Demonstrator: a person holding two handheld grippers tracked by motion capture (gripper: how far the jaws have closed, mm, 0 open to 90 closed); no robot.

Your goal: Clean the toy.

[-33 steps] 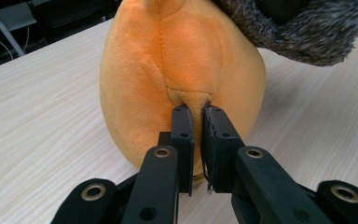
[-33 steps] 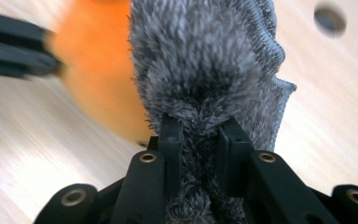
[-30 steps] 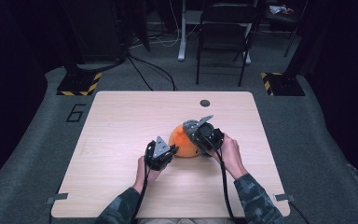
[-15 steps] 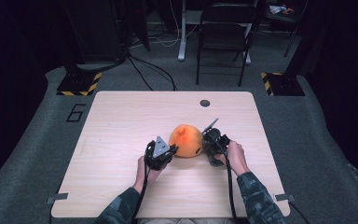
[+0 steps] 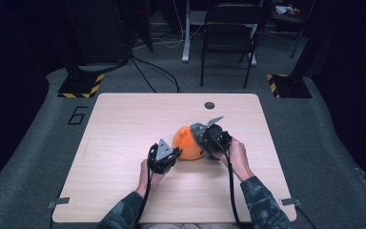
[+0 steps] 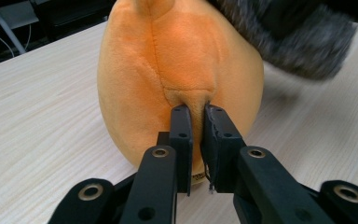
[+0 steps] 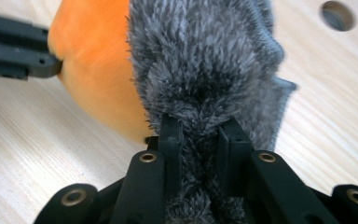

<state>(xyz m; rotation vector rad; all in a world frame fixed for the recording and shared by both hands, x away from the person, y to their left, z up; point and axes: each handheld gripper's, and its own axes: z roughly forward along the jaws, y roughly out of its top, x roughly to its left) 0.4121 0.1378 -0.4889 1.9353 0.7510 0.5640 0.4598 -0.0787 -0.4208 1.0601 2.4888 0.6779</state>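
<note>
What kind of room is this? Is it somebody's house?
Probably not a house. It looks like a lab or studio: a bare wooden table on grey carpet, black stands with yellow-striped bases, loose cables, and a folding chair.

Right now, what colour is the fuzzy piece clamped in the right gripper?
Dark grey fuzzy fabric piece, clearest in the right gripper view.

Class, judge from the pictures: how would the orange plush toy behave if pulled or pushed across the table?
The orange plush toy is probably soft: its fabric puckers where the left gripper pinches it. Rounded, it may roll or wobble if pushed. The grey furry cover in the right gripper looks floppy and should stretch or peel, not lift stiffly.
</note>
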